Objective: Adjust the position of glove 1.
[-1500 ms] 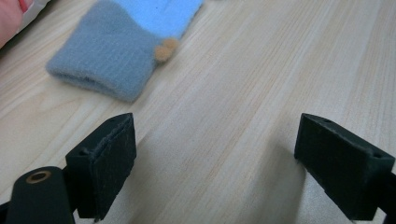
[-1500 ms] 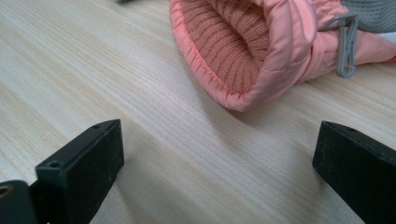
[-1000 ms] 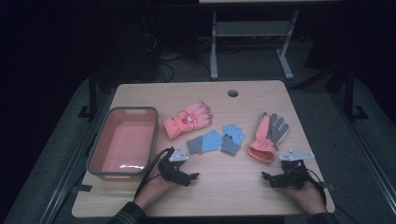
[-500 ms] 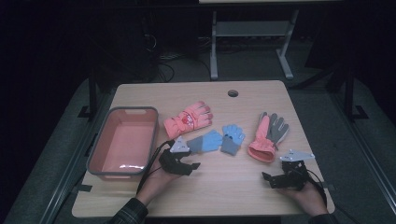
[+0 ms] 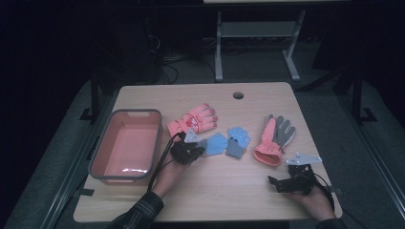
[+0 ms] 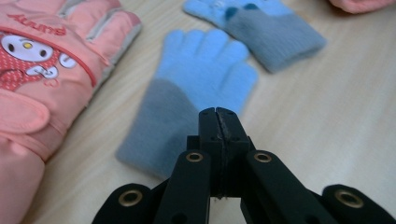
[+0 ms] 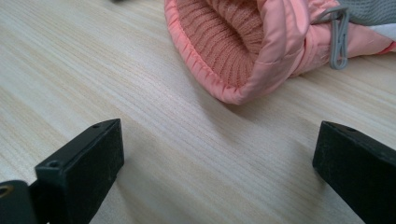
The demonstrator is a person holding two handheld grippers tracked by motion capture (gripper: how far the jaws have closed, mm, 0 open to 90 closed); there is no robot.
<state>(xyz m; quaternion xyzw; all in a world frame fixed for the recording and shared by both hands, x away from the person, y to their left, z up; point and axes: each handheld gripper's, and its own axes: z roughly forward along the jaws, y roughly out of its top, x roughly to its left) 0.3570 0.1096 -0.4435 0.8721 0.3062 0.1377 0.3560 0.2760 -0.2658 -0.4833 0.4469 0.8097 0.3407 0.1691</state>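
Left hand-held gripper (image 6: 217, 114) just closed tight, no fabric seen between jaws. Blue glove (image 6: 201, 79) lying flat mid-tabletop (image 5: 229, 191), grey cuff just beyond tips at 12 o'clock. Reopen, lower onto cuff, pinch deep. Right hand-held gripper (image 7: 217, 149) wide open, empty.

The high view looks forward and down from above the person's side, far enough back to take in the whole table (image 5: 267, 100). The left gripper view rides low and close, facing over its meeting jaws at the blue knit glove (image 6: 196, 88) just beyond their tips. The right gripper view skims the tabletop, the pink glove's cuff (image 7: 233, 51) ahead between its parted jaws; both gloves also lie in the high view.
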